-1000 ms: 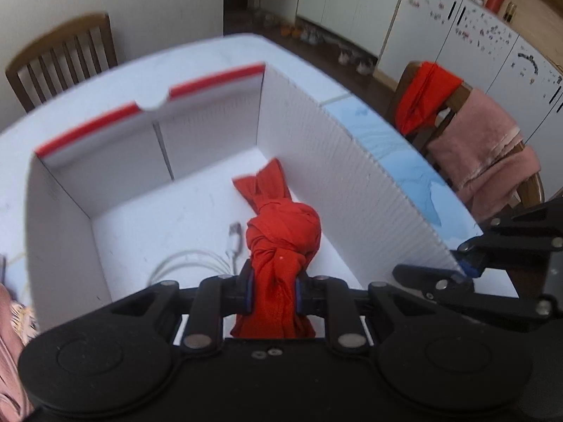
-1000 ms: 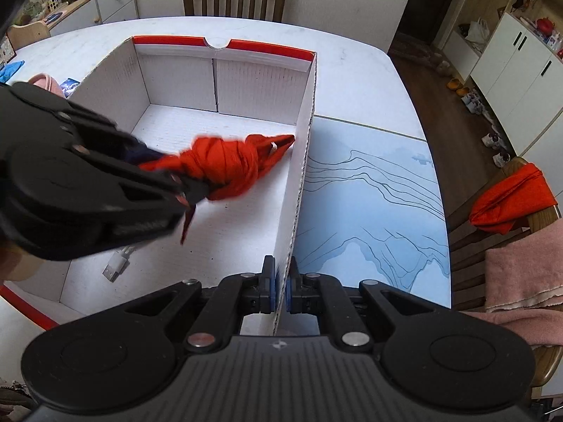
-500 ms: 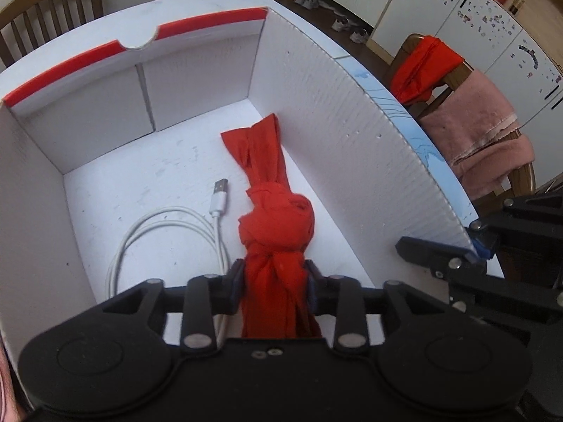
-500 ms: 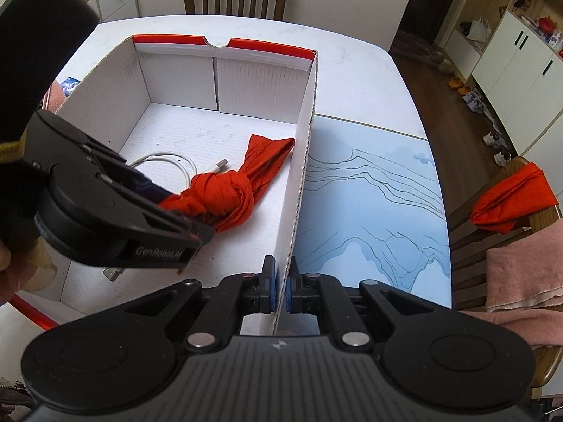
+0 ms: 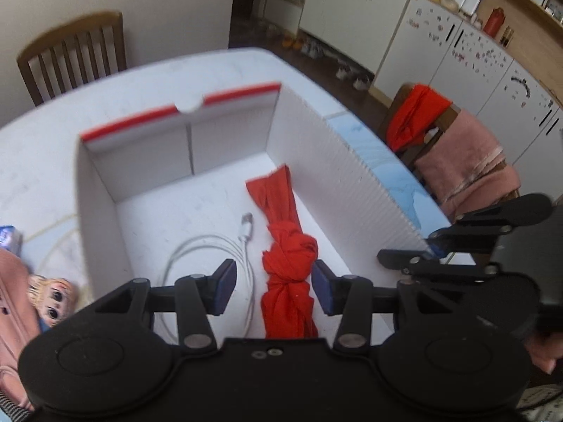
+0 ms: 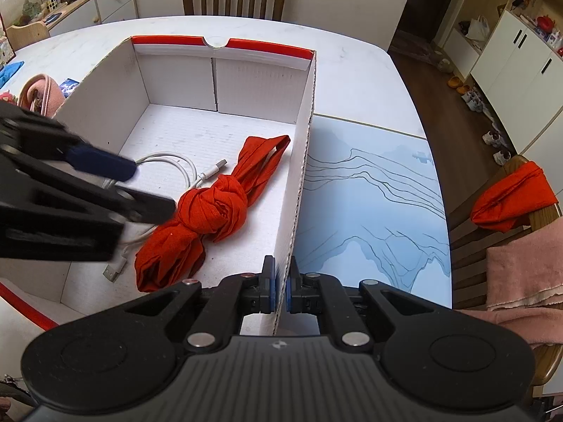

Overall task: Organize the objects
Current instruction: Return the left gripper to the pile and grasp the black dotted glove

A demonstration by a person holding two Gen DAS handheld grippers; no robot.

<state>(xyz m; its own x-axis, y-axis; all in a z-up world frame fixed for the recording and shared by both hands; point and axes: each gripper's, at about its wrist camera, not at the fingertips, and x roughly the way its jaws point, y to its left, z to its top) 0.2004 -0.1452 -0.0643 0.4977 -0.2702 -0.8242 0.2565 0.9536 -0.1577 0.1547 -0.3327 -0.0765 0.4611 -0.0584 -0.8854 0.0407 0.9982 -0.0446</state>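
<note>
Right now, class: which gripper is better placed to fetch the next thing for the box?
Left. The left gripper has just been opening and stands clear of the red cloth, which lies in the box. The right gripper is shut on the box wall.

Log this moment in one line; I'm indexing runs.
left gripper: open, jaws just opened, clear of knotted red cloth | cloth: in white box beside cable | right gripper: shut on box wall
</note>
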